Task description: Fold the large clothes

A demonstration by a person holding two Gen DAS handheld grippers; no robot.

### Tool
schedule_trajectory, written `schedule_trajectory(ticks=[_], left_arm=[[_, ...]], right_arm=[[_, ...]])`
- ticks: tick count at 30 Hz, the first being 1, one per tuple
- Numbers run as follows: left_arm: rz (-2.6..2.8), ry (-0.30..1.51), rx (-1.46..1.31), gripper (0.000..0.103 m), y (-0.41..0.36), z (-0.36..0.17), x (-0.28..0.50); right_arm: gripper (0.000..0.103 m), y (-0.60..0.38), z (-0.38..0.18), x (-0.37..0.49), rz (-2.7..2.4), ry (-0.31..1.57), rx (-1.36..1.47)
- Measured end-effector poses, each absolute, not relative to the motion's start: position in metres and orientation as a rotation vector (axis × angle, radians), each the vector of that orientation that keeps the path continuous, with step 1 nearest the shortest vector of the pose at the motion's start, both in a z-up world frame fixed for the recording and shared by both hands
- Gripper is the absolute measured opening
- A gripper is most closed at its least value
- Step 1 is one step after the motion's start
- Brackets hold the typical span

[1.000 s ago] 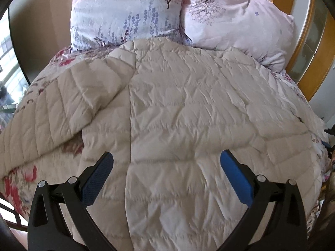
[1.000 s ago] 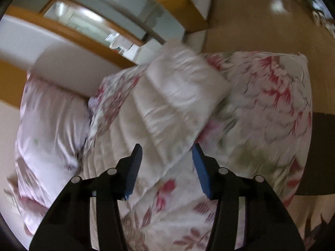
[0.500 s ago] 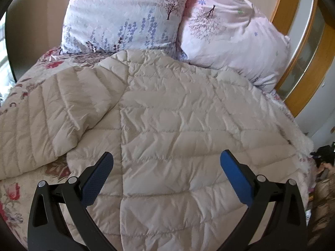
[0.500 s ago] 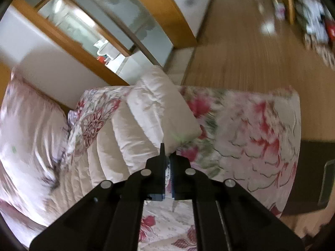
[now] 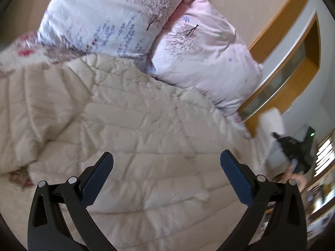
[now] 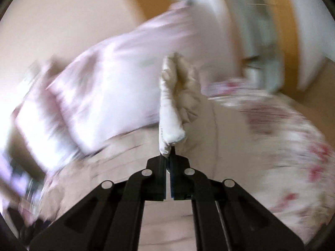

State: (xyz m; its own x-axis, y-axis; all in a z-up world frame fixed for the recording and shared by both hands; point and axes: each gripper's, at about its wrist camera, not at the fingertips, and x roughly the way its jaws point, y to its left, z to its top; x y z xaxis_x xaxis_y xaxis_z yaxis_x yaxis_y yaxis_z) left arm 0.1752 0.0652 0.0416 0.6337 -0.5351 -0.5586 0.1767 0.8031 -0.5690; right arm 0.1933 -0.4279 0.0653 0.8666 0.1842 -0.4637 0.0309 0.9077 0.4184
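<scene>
Directly ahead of our left tongs (image 5: 166,174), whose blue pads stand wide apart and hold nothing, the cream quilted jacket (image 5: 134,133) lies spread flat across the bed (image 5: 12,190). Its one sleeve (image 5: 31,108) lies folded in at the left side. Our right tongs (image 6: 168,161) are closed tight on the cuff of the other sleeve (image 6: 173,113), which stands lifted above the jacket body; this view is blurred. In the left view, the right tongs (image 5: 293,148) appear at the bed's right edge with that sleeve raised beside them. Beyond the jacket, two floral pillows (image 5: 108,14) lean touching each other at the head of the bed. A wooden frame (image 5: 301,79) stands farther right.
</scene>
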Motion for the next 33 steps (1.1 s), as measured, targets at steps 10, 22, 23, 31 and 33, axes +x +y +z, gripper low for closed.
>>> schedule_trajectory(ticks=[10, 22, 23, 31, 33], left_arm=[[-0.519, 0.926, -0.771, 0.102, 0.052, 0.011, 0.220], [-0.485, 1.050, -0.884, 0.058, 0.023, -0.022, 0.256], [-0.483, 1.048, -0.887, 0.052, 0.022, -0.023, 0.259], [-0.378, 0.962, -0.846, 0.006, 0.039, -0.018, 0.267], [-0.337, 0.924, -0.833, 0.006, 0.053, -0.012, 0.265]], right_arm=[[0.015, -0.224, 0.024, 0.219, 0.534, 0.787, 0.208], [0.076, -0.328, 0.002, 0.193, 0.498, 0.880, 0.655], [0.076, -0.342, -0.007, 0.197, 0.473, 0.891, 0.710], [0.067, -0.408, -0.049, 0.222, 0.257, 0.816, 1.009], [0.063, -0.413, -0.053, 0.226, 0.216, 0.795, 1.019]])
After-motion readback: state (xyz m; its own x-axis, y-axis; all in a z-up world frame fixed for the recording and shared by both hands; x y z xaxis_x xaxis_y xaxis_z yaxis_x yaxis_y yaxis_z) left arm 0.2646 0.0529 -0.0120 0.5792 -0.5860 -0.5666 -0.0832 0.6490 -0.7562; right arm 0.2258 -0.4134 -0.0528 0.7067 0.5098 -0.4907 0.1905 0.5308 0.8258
